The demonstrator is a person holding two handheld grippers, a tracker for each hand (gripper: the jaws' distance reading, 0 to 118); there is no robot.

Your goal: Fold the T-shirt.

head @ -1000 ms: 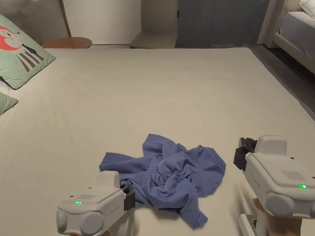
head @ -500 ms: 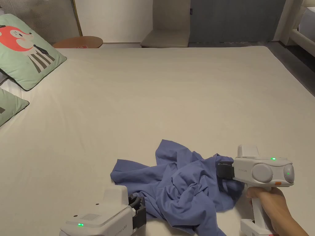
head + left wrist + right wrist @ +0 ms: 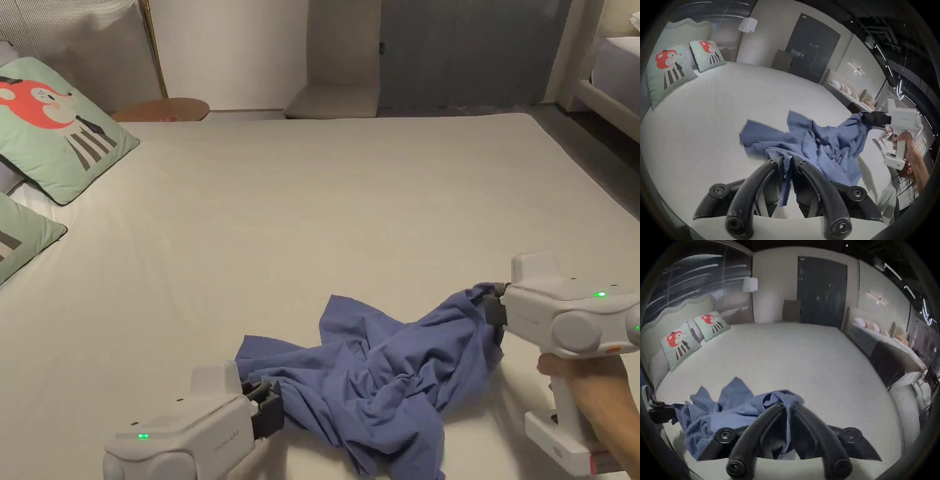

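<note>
Two tools (image 3: 265, 400) (image 3: 494, 306) clamping one T-shirt (image 3: 387, 375)

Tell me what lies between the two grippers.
The crumpled blue T-shirt spans from left gripper to right gripper on the bed, seen in the head view.

Fox-print pillows (image 3: 59, 140), floor lamp (image 3: 747, 24), chair (image 3: 334, 69)
</note>
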